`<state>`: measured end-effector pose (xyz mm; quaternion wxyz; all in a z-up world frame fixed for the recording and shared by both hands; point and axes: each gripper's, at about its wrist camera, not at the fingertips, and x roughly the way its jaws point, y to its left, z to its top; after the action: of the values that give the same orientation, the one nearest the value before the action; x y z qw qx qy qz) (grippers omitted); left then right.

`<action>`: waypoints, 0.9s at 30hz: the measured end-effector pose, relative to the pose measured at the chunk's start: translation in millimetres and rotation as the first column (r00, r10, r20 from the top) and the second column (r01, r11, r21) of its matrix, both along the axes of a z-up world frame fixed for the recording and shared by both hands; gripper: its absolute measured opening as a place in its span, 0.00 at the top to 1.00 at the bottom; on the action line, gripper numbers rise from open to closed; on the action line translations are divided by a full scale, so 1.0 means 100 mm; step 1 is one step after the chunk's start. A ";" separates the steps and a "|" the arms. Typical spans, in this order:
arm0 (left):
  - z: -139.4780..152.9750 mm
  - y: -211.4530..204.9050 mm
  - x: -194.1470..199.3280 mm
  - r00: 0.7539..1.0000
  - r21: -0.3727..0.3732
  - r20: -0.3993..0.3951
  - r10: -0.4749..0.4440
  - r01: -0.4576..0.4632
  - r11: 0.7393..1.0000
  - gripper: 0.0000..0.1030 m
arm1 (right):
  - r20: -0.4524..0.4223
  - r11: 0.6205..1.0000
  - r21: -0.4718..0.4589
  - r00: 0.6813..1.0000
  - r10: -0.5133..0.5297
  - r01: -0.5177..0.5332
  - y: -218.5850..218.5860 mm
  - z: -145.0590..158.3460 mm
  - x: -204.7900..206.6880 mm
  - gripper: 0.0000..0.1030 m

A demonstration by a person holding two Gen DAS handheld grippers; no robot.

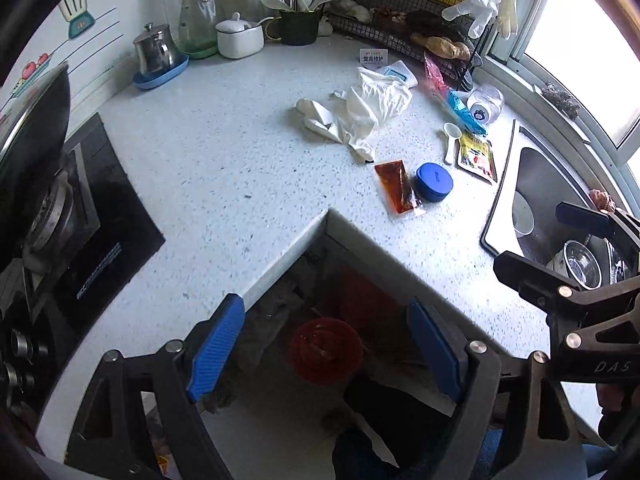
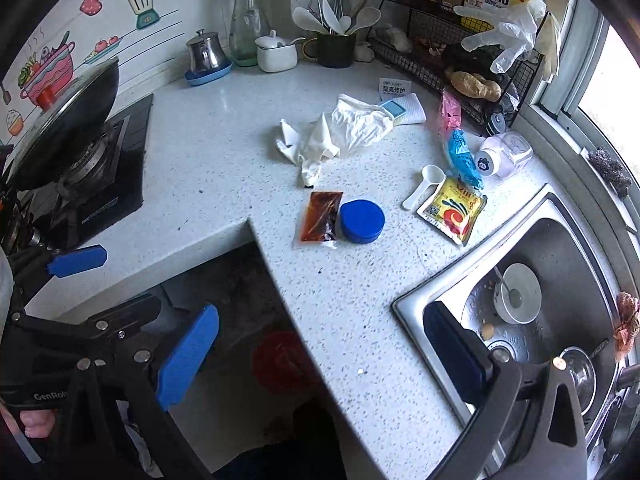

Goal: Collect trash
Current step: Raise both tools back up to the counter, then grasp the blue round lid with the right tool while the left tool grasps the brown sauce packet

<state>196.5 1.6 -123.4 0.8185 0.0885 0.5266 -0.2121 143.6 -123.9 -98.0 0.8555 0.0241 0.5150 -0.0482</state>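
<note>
Trash lies on the speckled counter (image 1: 224,168): a crumpled white bag (image 1: 360,108) (image 2: 340,132), a red sauce packet (image 1: 396,188) (image 2: 320,216), a yellow packet (image 1: 476,156) (image 2: 452,210), and a blue wrapper (image 1: 464,112) (image 2: 462,156). A round blue lid (image 1: 434,182) (image 2: 362,221) touches the sauce packet. A red bin (image 1: 326,350) (image 2: 280,360) stands on the floor below the counter's inner corner. My left gripper (image 1: 326,346) hangs open over that bin, holding nothing. My right gripper (image 2: 320,354) is open and holds nothing, one finger over the floor gap and one over the sink.
A stove with a black wok (image 2: 68,128) is at the left. The steel sink (image 2: 560,240) at the right holds a white bowl (image 2: 518,298). A wire rack (image 2: 460,52), utensil cup, kettle and glass jug line the back wall. A white scoop (image 2: 424,186) and a small jar (image 2: 504,156) lie near the wrappers.
</note>
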 end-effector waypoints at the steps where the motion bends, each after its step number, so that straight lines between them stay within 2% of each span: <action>1: -0.01 -0.06 0.08 1.000 0.001 -0.007 -0.003 0.003 1.000 0.20 | -0.004 1.000 0.002 1.000 -0.002 0.002 -0.06 -0.01 0.07 0.01; 6: -0.11 -0.32 0.45 0.999 0.017 -0.030 -0.011 0.011 1.000 0.20 | -0.034 1.000 0.020 0.999 -0.013 0.014 -0.35 -0.07 0.41 0.01; 12: -0.33 -0.51 0.77 0.998 0.067 -0.070 0.005 -0.001 0.998 0.20 | -0.098 0.999 0.051 0.995 0.010 -0.005 -0.57 -0.32 0.75 0.01; 15: -0.47 -0.53 0.88 0.994 0.089 -0.103 0.027 -0.018 0.996 0.20 | -0.144 0.997 0.067 0.989 0.042 -0.032 -0.59 -0.48 0.89 0.10; 22: -0.70 -0.52 0.99 0.987 0.139 -0.146 0.069 -0.048 0.989 0.20 | -0.227 0.991 0.098 0.967 0.115 -0.094 -0.54 -0.84 1.08 0.25; 23: -0.72 -0.52 1.00 0.985 0.142 -0.154 0.071 -0.049 0.989 0.20 | -0.233 0.991 0.095 0.965 0.119 -0.099 -0.52 -0.87 1.09 0.29; 27: -0.76 -0.49 1.01 0.983 0.149 -0.163 0.083 -0.059 0.987 0.20 | -0.208 0.989 0.068 0.968 0.142 -0.130 -0.45 -0.87 1.10 0.30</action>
<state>297.2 -47.1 -199.0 0.7694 0.1099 0.6108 -0.1512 253.8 -169.2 -184.9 0.7961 0.0063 0.6047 0.0221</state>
